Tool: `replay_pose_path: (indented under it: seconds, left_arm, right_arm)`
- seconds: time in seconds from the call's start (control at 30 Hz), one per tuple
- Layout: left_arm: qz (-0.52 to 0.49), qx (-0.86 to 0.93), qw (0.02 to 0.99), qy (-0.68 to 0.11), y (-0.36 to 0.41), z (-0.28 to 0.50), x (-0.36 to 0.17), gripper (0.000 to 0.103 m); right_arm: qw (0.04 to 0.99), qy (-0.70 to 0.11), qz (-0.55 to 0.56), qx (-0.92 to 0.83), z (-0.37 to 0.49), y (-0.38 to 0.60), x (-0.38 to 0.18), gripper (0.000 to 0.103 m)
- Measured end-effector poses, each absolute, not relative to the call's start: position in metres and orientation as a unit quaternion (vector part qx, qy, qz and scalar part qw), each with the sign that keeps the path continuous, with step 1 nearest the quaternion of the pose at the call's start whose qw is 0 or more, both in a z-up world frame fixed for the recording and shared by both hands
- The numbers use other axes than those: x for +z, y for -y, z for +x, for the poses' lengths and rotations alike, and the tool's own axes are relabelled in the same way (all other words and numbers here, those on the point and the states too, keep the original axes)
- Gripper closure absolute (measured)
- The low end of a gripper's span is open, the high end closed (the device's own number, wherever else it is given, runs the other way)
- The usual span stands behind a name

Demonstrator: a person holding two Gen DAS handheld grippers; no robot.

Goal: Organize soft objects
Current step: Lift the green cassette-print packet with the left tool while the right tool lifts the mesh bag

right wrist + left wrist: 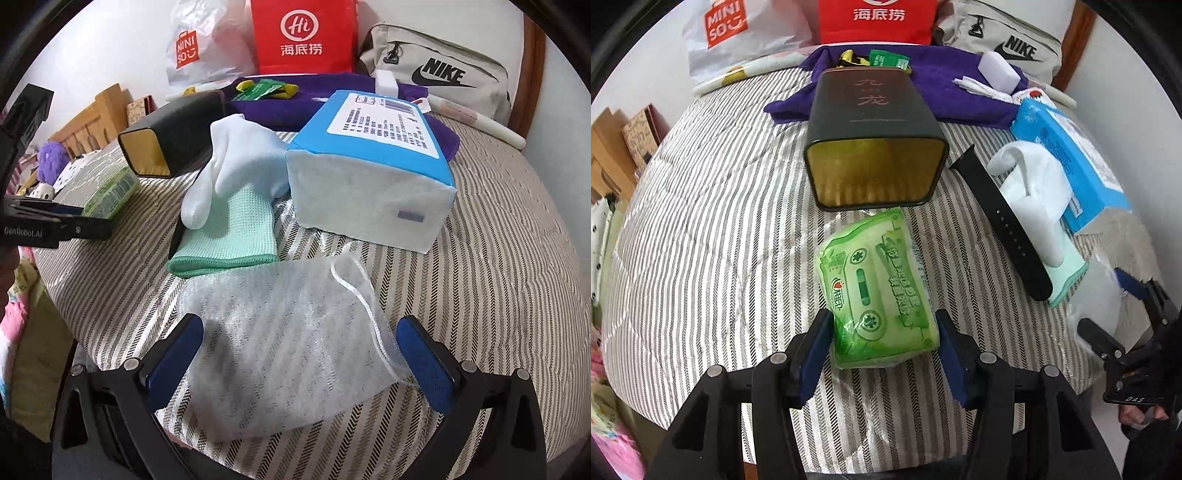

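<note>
A green tissue pack [879,291] lies on the striped bed, its near end between the fingers of my left gripper [882,332], which touch its sides. It also shows in the right wrist view [110,192]. A dark open tin [875,147] lies on its side just beyond it, mouth toward me. My right gripper [301,354] is open, its fingers either side of a white mesh pouch [288,350] flat on the bed. A white-and-mint glove [232,199] and a blue tissue block [369,166] lie beyond.
A black watch strap [1008,229] lies beside the glove [1038,206]. A purple cloth [945,88] with small items, a red bag [303,37], a Miniso bag [199,44] and a Nike bag [439,70] line the far side. The bed edge is to the left.
</note>
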State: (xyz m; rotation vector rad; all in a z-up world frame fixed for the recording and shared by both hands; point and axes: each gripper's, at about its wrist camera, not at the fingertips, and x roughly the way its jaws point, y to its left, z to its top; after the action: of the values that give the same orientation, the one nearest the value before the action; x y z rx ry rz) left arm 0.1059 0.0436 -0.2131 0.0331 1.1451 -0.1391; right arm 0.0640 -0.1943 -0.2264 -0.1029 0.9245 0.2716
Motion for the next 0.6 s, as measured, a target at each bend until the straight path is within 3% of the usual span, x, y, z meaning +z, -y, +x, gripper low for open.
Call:
replay_pose_path:
  seconds: [0.13, 0.23, 0.37, 0.47, 0.6]
  left_arm:
    - [0.012, -0.064, 0.841, -0.537, -0.041, 0.110, -0.217, 0.042]
    - [0.013, -0.057, 0.850, -0.523, -0.038, 0.113, -0.220, 0.035]
    - [0.025, -0.049, 0.855, -0.516, -0.033, 0.118, -0.220, 0.035]
    - [0.008, -0.056, 0.857, -0.512, -0.037, 0.119, -0.217, 0.048]
    - [-0.014, -0.074, 0.859, -0.507, -0.043, 0.116, -0.213, 0.050]
  right_arm:
    - [0.890, -0.437, -0.055, 0.117, 0.062, 0.193, -0.227, 0.005]
    - [0.896, -0.427, -0.051, 0.111, 0.059, 0.196, -0.225, 0.021]
    - [0.897, -0.425, -0.050, 0.108, 0.060, 0.200, -0.222, 0.049]
    - [0.896, -0.426, -0.055, 0.111, 0.060, 0.201, -0.220, 0.066]
    - [0.891, -0.433, -0.049, 0.124, 0.059, 0.202, -0.217, 0.092]
